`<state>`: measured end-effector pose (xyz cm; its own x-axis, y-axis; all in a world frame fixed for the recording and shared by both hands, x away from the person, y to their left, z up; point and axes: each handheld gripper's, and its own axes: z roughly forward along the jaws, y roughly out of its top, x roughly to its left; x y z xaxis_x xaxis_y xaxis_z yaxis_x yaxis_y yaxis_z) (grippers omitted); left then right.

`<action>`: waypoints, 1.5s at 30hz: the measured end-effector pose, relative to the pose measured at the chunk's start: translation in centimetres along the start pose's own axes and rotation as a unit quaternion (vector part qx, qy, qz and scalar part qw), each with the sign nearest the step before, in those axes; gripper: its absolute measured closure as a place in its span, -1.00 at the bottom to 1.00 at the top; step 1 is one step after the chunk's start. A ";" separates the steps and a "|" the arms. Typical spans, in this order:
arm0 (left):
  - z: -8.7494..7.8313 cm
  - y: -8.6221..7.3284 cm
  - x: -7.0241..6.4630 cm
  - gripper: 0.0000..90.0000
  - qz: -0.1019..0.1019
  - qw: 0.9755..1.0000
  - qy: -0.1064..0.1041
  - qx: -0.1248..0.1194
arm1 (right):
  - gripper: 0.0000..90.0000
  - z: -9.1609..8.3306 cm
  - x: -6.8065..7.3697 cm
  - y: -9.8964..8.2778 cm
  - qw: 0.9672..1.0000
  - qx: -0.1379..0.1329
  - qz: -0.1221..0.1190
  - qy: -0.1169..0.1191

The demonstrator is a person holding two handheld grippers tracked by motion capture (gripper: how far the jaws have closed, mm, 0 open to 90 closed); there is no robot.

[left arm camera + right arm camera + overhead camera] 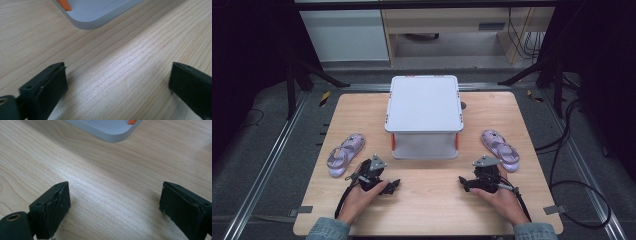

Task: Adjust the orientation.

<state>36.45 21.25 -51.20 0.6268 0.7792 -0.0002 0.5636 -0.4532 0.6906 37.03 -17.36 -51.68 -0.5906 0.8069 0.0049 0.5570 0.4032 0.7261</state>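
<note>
A white two-level rack [424,116] with orange posts stands at the middle of the wooden table [427,205]. One lilac sandal [345,154] lies to its left, another lilac sandal [500,149] to its right. My left gripper [393,186] rests on the table near the front, right of the left sandal, held by a hand. My right gripper [463,183] rests opposite it, below the right sandal. In both gripper views the black jaws stand wide apart over bare wood, nothing between them; a rounded corner of the rack's base [92,15] [110,130] lies ahead.
Dark floor mats and metal rails surround the table. A cable [582,165] loops on the floor at the right. Black stand legs [307,75] rise at the back left and back right. Cabinets stand behind.
</note>
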 end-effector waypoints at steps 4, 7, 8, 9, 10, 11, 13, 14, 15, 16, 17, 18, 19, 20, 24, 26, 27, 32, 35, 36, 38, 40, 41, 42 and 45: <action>-0.9 0.2 0.1 -0.82 -0.004 1.000 -0.007 0.006 | -0.78 0.0 0.0 0.0 1.000 0.000 0.000 -0.001; -1.6 0.4 0.1 -0.76 -0.006 1.000 -0.011 0.007 | -0.78 0.0 0.0 0.0 1.000 0.000 0.000 -0.001; -2.0 0.4 0.2 -0.74 -0.006 1.000 -0.009 0.006 | -0.78 0.0 0.0 0.0 1.000 0.000 0.001 -0.001; -2.4 0.4 0.4 -0.72 -0.005 1.000 -0.005 0.005 | -0.78 0.0 0.0 0.0 1.000 0.000 0.001 -0.001; -3.4 0.5 0.9 -0.70 -0.012 1.000 0.001 -0.006 | -0.78 0.0 0.0 0.0 1.000 0.000 0.000 -0.001; -3.4 0.5 0.9 -0.67 -0.012 1.000 0.001 -0.006 | -0.78 0.0 0.0 0.0 1.000 0.001 0.001 -0.001; -5.3 0.6 2.2 -0.64 -0.025 0.999 0.020 -0.018 | -0.78 0.0 0.1 0.0 1.000 0.000 0.001 -0.002; -6.0 0.7 2.7 -0.59 -0.026 0.999 0.028 -0.023 | -0.78 0.0 0.1 0.0 1.000 0.000 0.002 -0.002; -6.0 0.7 2.7 -0.56 -0.026 0.999 0.028 -0.023 | -0.78 0.0 0.1 0.0 1.000 0.000 0.002 -0.002; -7.3 0.7 3.7 -0.53 -0.032 0.998 0.045 -0.024 | -0.78 0.0 0.1 0.0 1.000 0.000 0.002 -0.002; -7.9 0.6 4.2 -0.50 -0.034 0.998 0.051 -0.024 | -0.78 0.0 0.1 0.0 1.000 0.000 0.002 -0.002; -8.4 0.5 4.7 -0.46 -0.036 0.997 0.059 -0.024 | -0.78 0.0 0.1 0.0 1.000 0.000 0.002 -0.002; -8.4 0.5 4.7 -0.42 -0.036 0.997 0.059 -0.024 | -0.78 0.0 0.1 0.0 1.000 0.000 0.002 -0.002; -9.5 0.4 5.7 -0.37 -0.045 0.996 0.072 -0.030 | -0.78 0.0 0.1 0.0 1.000 0.000 0.002 -0.002; -11.3 0.3 7.6 -0.14 -0.065 0.993 0.091 -0.044 | -0.78 0.0 0.1 0.0 1.000 0.000 0.002 -0.002; -11.7 0.2 8.4 -0.01 -0.071 0.991 0.101 -0.049 | -0.78 0.0 0.1 0.0 1.000 0.000 0.002 -0.002; -11.7 0.1 8.8 0.04 -0.073 0.991 0.102 -0.046 | -0.78 0.0 0.0 0.0 1.000 0.000 0.001 -0.002; -11.0 -0.8 10.0 0.24 -0.094 0.990 0.102 -0.035 | -0.78 0.0 0.1 0.0 1.000 0.000 0.002 -0.002; -10.2 -1.1 10.3 0.29 -0.100 0.990 0.096 -0.030 | -0.78 0.0 0.1 0.0 1.000 0.000 0.002 -0.002; -9.8 -1.2 10.5 0.31 -0.102 0.990 0.094 -0.028 | -0.78 0.0 0.1 0.0 1.000 0.000 0.002 -0.002; -9.2 -1.4 10.7 0.35 -0.105 0.990 0.092 -0.023 | -0.78 0.0 0.1 0.0 1.000 0.000 0.002 -0.002; -8.7 -1.5 10.9 0.39 -0.109 0.990 0.092 -0.021 | -0.78 0.0 0.1 0.0 1.000 0.000 0.002 -0.002; -8.7 -1.5 10.9 0.40 -0.109 0.990 0.092 -0.021 | -0.78 0.0 0.1 0.0 1.000 0.000 0.002 -0.002; -8.5 -1.6 11.1 0.44 -0.112 0.989 0.091 -0.020 | -0.78 0.0 0.1 0.0 1.000 0.000 0.001 -0.002; -8.2 -1.7 11.2 0.56 -0.110 0.990 0.089 -0.022 | -0.78 0.0 0.1 0.0 1.000 0.000 0.002 -0.002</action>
<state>38.12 34.33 -46.41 0.3844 0.9227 -0.0299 0.6501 -0.2475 0.7184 36.97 -17.34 -51.68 -0.5864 0.8100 0.0049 0.5591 0.4003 0.7261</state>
